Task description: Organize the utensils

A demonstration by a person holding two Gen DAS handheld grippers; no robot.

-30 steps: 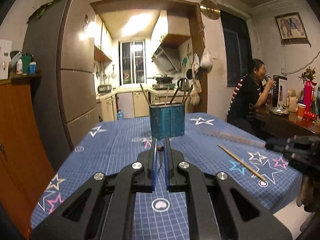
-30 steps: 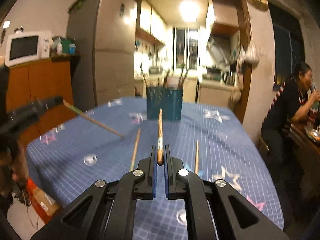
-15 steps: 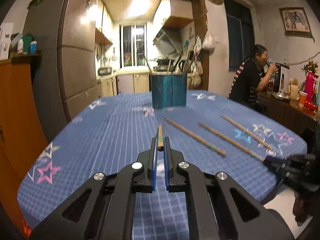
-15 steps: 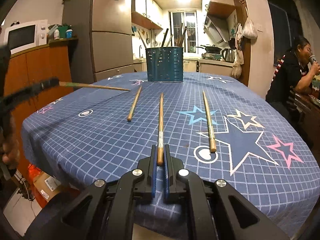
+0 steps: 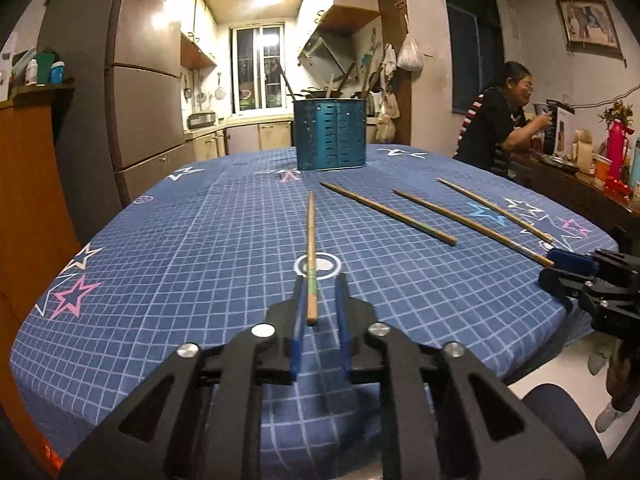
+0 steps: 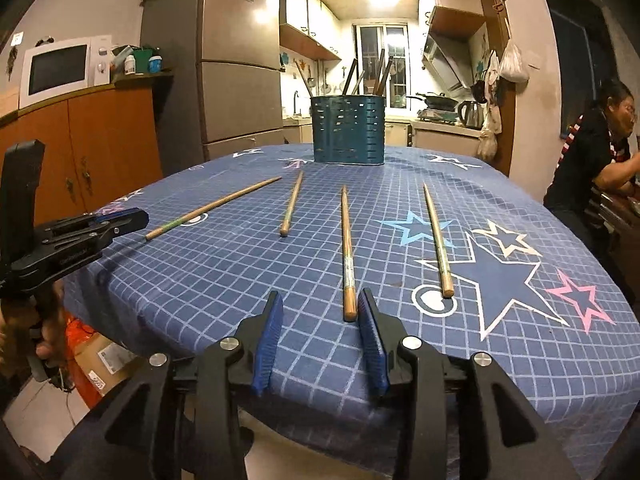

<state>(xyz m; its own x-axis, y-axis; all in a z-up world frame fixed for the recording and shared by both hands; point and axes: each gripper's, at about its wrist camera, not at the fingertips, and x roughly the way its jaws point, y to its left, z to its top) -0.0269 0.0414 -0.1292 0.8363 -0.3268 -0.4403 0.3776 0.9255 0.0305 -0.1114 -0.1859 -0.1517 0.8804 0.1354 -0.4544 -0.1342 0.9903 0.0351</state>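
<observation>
Several wooden chopsticks lie on the blue star tablecloth point(image 5: 192, 240). A teal perforated utensil holder point(image 5: 330, 133) with more utensils stands at the far side; it also shows in the right wrist view point(image 6: 348, 129). My left gripper point(image 5: 319, 296) is open, with one chopstick point(image 5: 311, 240) lying on the cloth between its fingers. My right gripper point(image 6: 320, 312) is open, with a chopstick point(image 6: 346, 248) lying on the cloth just inside its right finger. The left gripper shows at the left of the right wrist view point(image 6: 120, 220).
Further chopsticks lie at the right in the left wrist view point(image 5: 388, 213) point(image 5: 496, 210). A fridge point(image 6: 236, 64) and wooden cabinet point(image 6: 80, 148) stand to the left. A seated person point(image 5: 496, 120) is at a side table on the right. The near table edge is close under both grippers.
Both grippers lowered their chopsticks onto the cloth and opened, letting go. Both have drawn back toward the near table edge.
</observation>
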